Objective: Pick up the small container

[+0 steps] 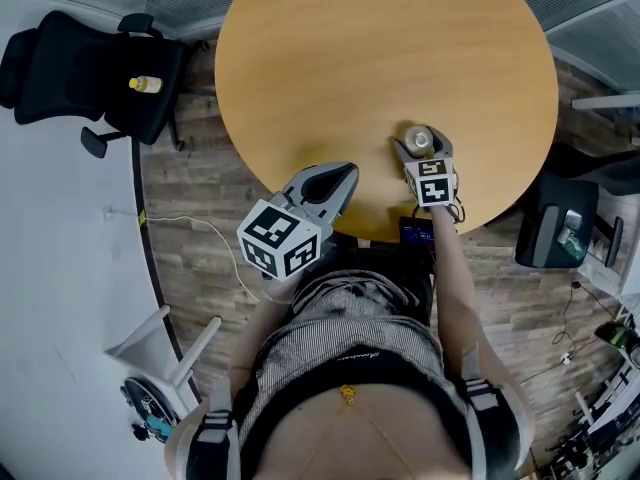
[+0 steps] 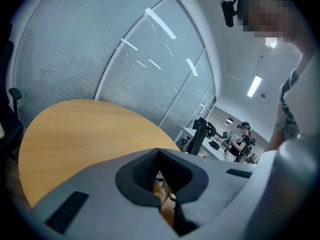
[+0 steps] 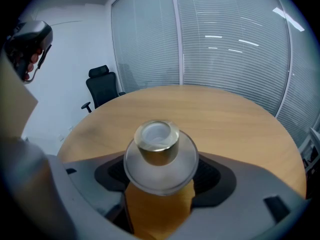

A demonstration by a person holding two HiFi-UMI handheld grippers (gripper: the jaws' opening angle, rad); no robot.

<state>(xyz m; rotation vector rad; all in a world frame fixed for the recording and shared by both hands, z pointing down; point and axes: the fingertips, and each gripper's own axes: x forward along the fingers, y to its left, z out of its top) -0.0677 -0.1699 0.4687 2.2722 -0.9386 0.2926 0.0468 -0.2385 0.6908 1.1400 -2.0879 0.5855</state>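
Observation:
The small container [image 1: 419, 139] is a clear round jar with a metallic cap, over the round wooden table [image 1: 380, 58] near its front edge. My right gripper [image 1: 421, 148] is shut on it. In the right gripper view the container [image 3: 159, 154] fills the gap between the jaws of my right gripper [image 3: 160, 178], its cap tipped toward the camera; whether it rests on the table [image 3: 230, 114] I cannot tell. My left gripper [image 1: 338, 178] hangs at the table's front edge, shut and empty. In its own view my left gripper [image 2: 159, 173] has its dark pads meeting over the table [image 2: 75, 129].
A black office chair [image 1: 90, 68] with a yellow bottle [image 1: 145, 84] on its seat stands left of the table, and shows as a chair [image 3: 102, 89] in the right gripper view. Another dark chair [image 1: 560, 233] is at the right. A seated person [image 2: 243, 139] is far behind glass partitions.

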